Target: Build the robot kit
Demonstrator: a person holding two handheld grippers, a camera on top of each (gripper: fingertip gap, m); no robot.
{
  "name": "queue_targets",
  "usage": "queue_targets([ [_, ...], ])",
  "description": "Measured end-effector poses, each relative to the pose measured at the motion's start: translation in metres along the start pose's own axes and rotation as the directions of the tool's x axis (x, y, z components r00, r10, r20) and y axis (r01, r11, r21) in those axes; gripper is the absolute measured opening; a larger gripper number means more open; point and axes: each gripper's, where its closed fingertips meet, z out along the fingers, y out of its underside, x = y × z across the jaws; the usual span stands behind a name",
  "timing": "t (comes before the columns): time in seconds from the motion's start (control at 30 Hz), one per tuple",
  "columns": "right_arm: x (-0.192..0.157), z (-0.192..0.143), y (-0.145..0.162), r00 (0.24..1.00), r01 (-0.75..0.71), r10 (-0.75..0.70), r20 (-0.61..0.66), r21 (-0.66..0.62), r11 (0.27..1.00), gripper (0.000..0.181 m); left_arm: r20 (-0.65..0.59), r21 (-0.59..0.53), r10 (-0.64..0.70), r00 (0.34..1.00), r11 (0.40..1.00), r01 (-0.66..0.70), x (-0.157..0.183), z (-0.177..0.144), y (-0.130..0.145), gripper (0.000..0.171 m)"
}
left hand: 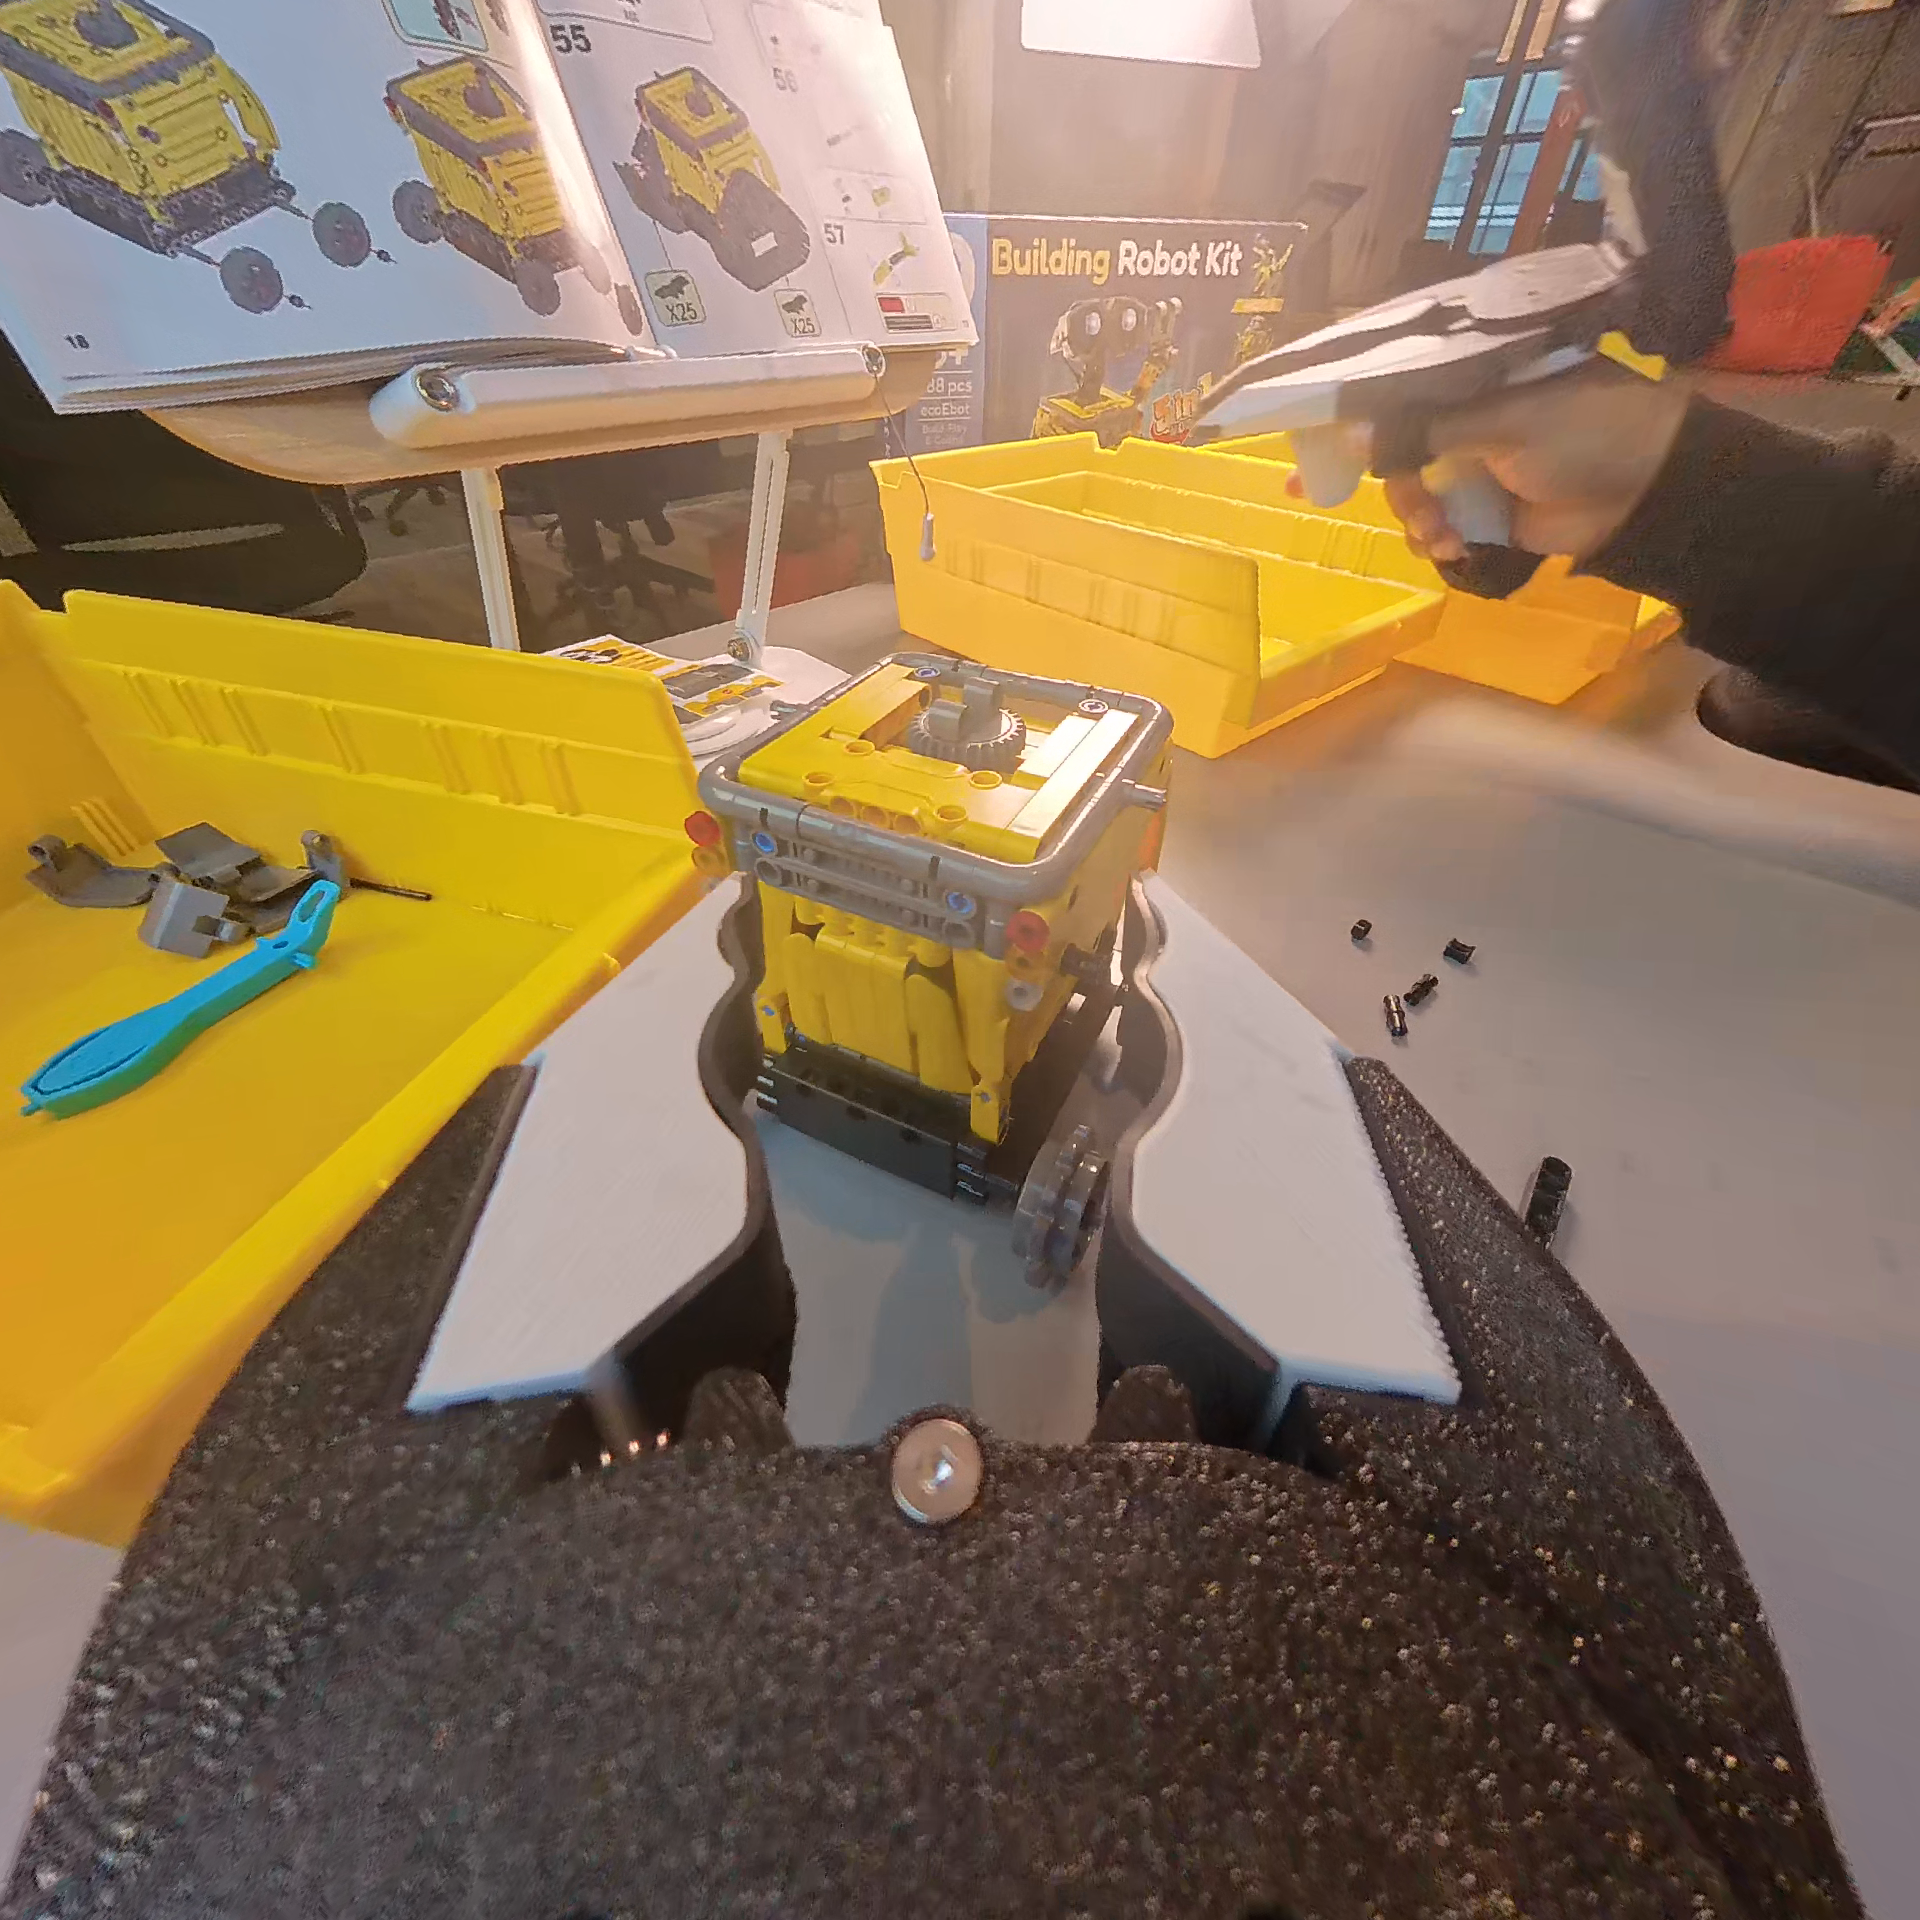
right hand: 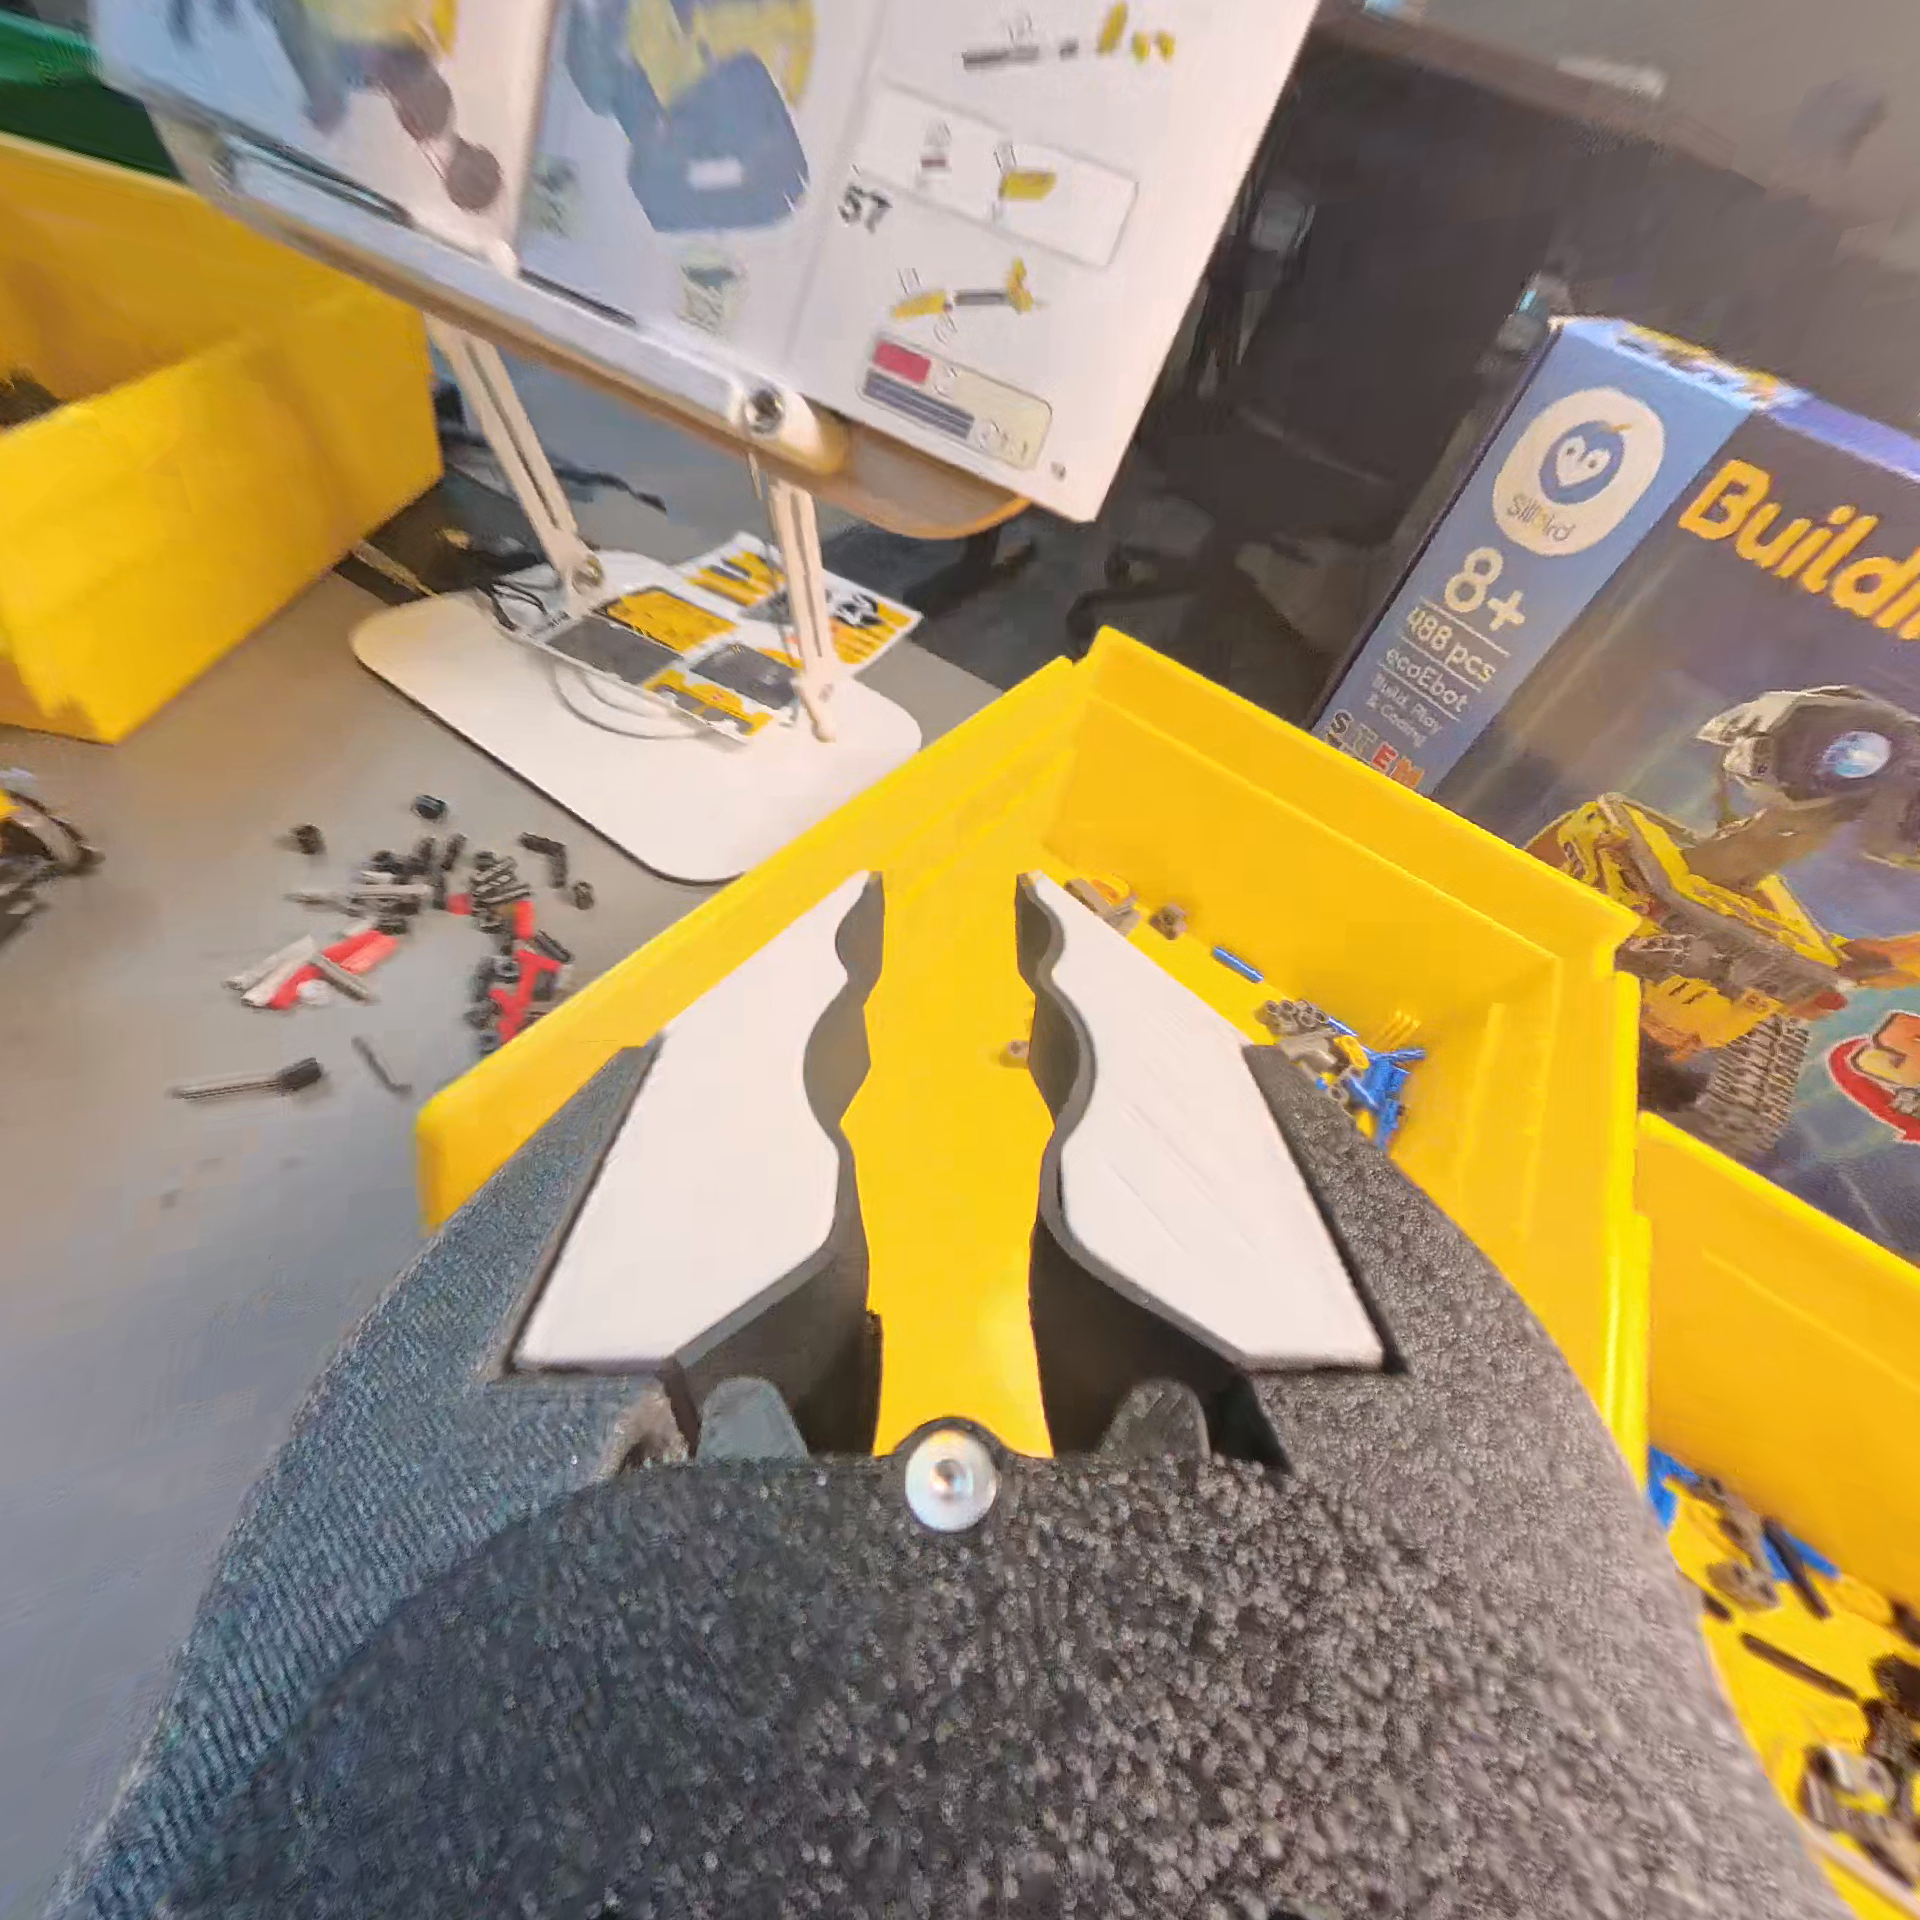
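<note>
Left gripper [left hand: 935, 925], centre of the left wrist view: jaws set wide on either side of a yellow block-built model [left hand: 930, 894], a boxy body with a grey frame round its top and a dark gear on the roof. Whether the fingers pressed its sides or only flanked it, I could not tell. One grey gear wheel [left hand: 1060, 1205] was fitted low on the model's right; no other wheels or tracks showed.

Left of frame: a yellow bin [left hand: 343, 1049] held a blue-green tool [left hand: 187, 1003] and a few grey parts. Small black pins [left hand: 1408, 987] lay loose on the grey table [left hand: 1558, 1039], right of the model. Upper left, an open instruction booklet [left hand: 416, 177] sat on a stand.

Right gripper [right hand: 951, 894], centre of the right wrist view: jaws partly parted, nothing between them, hovering over the near corner of a second yellow bin [right hand: 1299, 810] with small blue and grey pieces along its right side. More loose pins and red pieces [right hand: 436, 925] lay at mid-left. The kit box [right hand: 1662, 790] stood at right.

Judgement: body largely built; running gear and upper parts looked outstanding.
</note>
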Motion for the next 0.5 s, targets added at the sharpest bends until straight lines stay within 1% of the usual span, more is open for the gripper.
queue_targets([
  [0.07,0.018,0.036,0.012,1.0,0.03,-0.028,0.014,-0.111,0.993,0.023,0.003,-0.001,0.014,1.0,1.0,-0.014,0.001,0.0,0.0,0.067],
  [0.13,0.032,0.074,0.03,0.996,0.082,-0.073,0.048,-0.221,0.972,0.02,0.006,-0.007,0.03,1.0,1.0,-0.03,0.002,0.001,0.001,0.067],
  [0.23,0.037,0.122,0.053,0.973,0.214,-0.172,0.156,-0.318,0.923,0.016,0.01,-0.023,0.058,0.998,0.998,-0.058,0.005,0.002,0.004,0.067],
  [0.3,0.038,0.143,0.066,0.952,0.276,-0.196,0.234,-0.384,0.881,0.015,0.011,-0.036,0.085,0.996,0.996,-0.085,0.007,0.004,0.006,0.067],
  [0.37,0.048,0.16,0.073,0.955,0.264,-0.169,0.243,-0.44,0.858,0.015,0.011,-0.054,0.114,0.993,0.992,-0.113,0.01,0.006,0.009,0.066],
  [0.43,0.053,0.166,0.086,0.971,0.174,-0.05,0.234,-0.548,0.818,0.018,0.01,-0.078,0.135,0.991,0.988,-0.134,0.012,0.008,0.013,0.066],
  [0.5,0.055,0.167,0.095,0.975,0.108,0.034,0.219,-0.607,0.788,0.018,0.006,-0.096,0.145,0.989,0.985,-0.144,0.013,0.01,0.015,0.067],
])
